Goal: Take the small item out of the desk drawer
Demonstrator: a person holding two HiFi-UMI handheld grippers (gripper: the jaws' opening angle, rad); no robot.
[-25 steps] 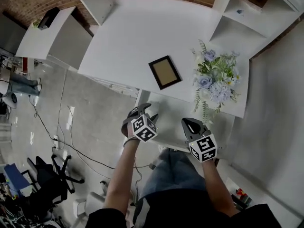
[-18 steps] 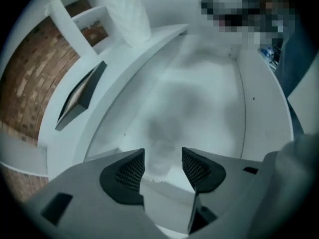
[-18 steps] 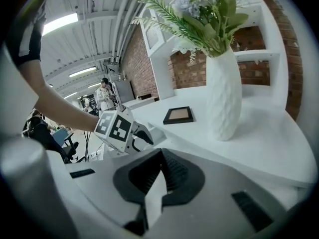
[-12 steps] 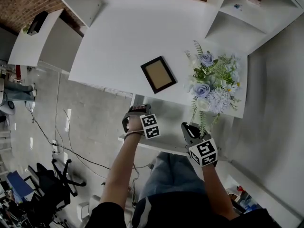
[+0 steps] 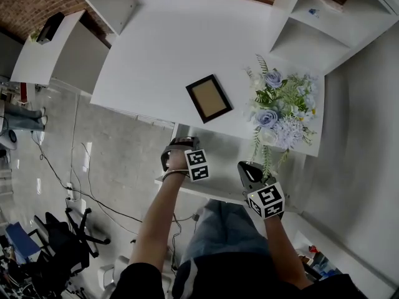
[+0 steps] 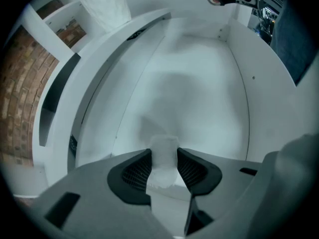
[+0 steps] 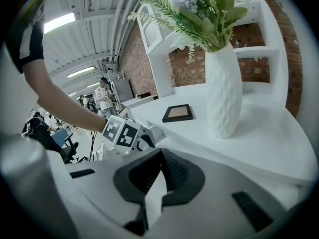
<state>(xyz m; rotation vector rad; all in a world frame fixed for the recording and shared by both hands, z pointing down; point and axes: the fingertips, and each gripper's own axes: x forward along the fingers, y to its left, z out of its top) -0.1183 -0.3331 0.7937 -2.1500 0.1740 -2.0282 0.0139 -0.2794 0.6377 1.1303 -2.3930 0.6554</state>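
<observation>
Left hand-held gripper (image 5: pixel 179 147): reaching into open white drawer (image 6: pixel 199 83), jaws closing on small item (image 6: pixel 163 153), pale, pads touching both its sides. Bench (image 5: pixel 162 48): picture frame (image 5: pixel 209 98). Right hand-held gripper (image 7: pixel 160 169): clenched, empty, held near white vase (image 7: pixel 223 93) of flowers.

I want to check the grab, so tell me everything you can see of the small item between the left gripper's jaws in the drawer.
The small item is a pale, whitish block, slightly translucent-looking, with rounded upper corners and no visible markings; its material cannot be told. It stands upright on the white floor of the open drawer. The left gripper has its jaws closing on it, and the ribbed pads look to be against its two sides. Nothing else touches it.
</observation>
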